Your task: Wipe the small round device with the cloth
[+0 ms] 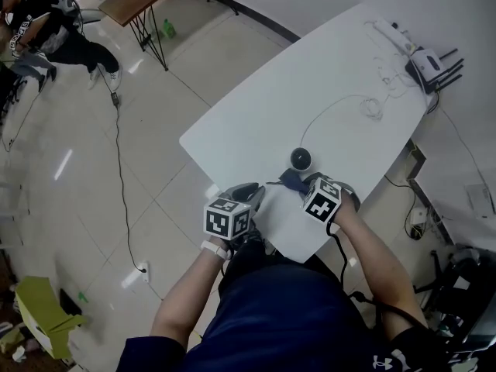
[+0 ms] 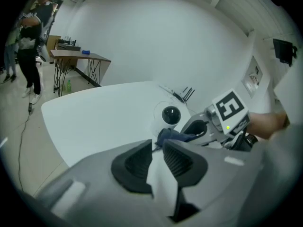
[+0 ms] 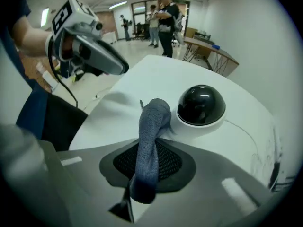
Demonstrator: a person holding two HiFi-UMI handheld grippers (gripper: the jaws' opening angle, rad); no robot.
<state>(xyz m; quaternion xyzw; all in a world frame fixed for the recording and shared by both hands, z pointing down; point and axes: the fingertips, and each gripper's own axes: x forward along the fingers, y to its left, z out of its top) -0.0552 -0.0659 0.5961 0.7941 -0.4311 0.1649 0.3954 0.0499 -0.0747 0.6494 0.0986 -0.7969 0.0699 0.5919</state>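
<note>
While the right gripper (image 3: pixel 147 163) clamps the cloth (image 3: pixel 154 119) lengthwise toward the dome-up device (image 3: pixel 200 105), the left gripper (image 2: pixel 158 150) stands open

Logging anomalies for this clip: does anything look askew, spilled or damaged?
Nothing spilled or damaged. The small round device sits upright on the table. Only oddity: the cloth is pinched in the right gripper as a twisted rope, not spread flat.

**Blue-grey against black and white**

The cloth (image 3: pixel 150 126) is showing knitted blue-grey. At its two o'clock the small round device (image 3: pixel 200 105) is gleaming glossy black over white. The table (image 1: pixel 310 76) is lying plain white. The grey left gripper (image 2: pixel 157 148) and right gripper (image 3: pixel 150 157) are wearing black-and-white square markers.
</note>
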